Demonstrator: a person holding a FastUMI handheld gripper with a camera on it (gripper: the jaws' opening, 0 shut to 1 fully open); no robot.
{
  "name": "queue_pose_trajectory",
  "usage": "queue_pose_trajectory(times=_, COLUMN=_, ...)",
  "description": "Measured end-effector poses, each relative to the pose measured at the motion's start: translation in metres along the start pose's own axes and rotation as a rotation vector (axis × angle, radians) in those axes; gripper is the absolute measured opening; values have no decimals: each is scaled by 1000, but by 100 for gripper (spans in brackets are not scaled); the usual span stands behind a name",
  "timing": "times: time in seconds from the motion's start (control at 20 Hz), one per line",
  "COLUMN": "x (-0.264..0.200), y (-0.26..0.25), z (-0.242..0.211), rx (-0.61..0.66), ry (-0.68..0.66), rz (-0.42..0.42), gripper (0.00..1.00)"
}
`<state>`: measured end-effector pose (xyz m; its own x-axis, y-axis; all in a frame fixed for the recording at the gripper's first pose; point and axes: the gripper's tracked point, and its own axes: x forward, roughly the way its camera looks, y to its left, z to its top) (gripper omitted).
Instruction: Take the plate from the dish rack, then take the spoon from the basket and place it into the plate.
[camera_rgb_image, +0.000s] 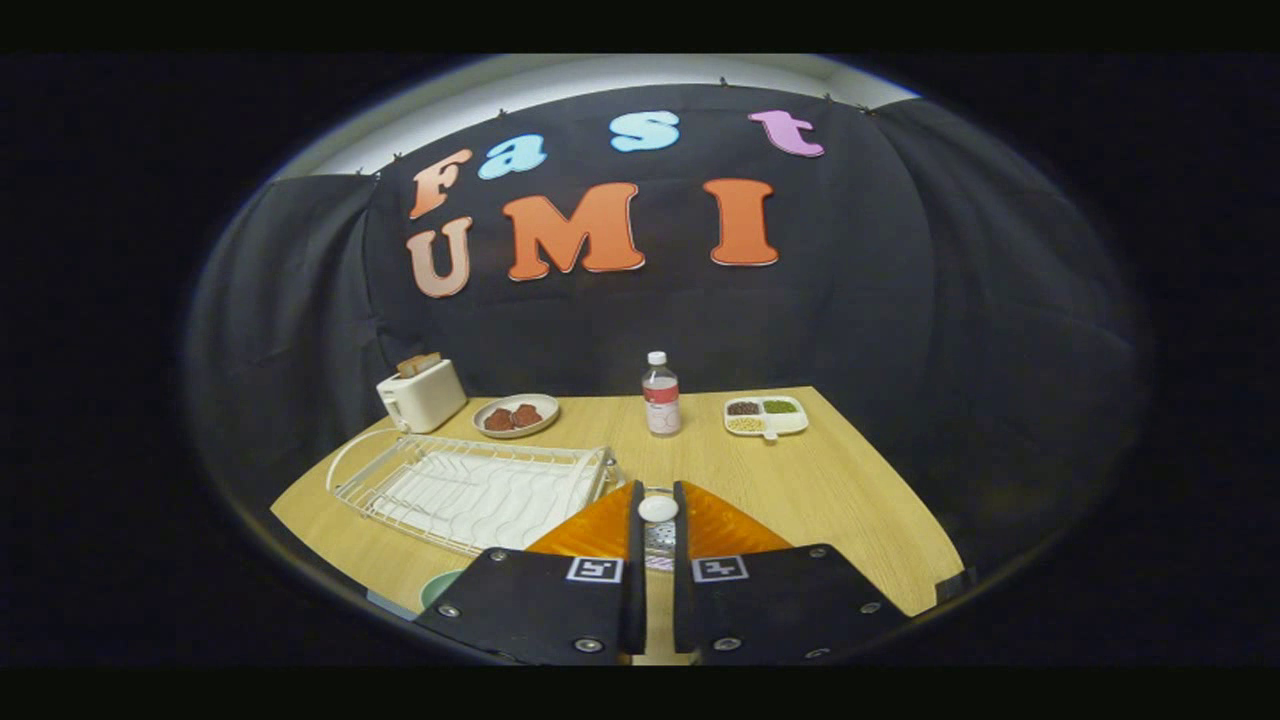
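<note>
Gripper (657, 500) fingers nearly closed, pinching the white spoon (657, 508) between their tips. Mesh basket (660, 540) sits right under the spoon. Rack (470, 488) just left of the basket, no plate in it. Green plate (437, 588) edge shows below the rack, by the left finger.

The white wire dish rack (470, 490) lies flat on the wooden table with no plate in its slots, left of the gripper (658, 495). Close beside the rack's near corner, a pale green round plate (440, 587) shows just an edge. The small white spoon (657, 508) is pinched between the two fingers, its rounded end up at their tips, directly above the perforated metal basket (659, 541) that shows in the gap between them.
</note>
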<state>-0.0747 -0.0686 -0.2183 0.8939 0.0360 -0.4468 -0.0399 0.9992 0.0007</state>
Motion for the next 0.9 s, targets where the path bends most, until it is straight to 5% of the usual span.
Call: queue_pose_trajectory(times=0.9, x=-51, y=103, z=-44, rx=30, ry=127, rz=229, gripper=11)
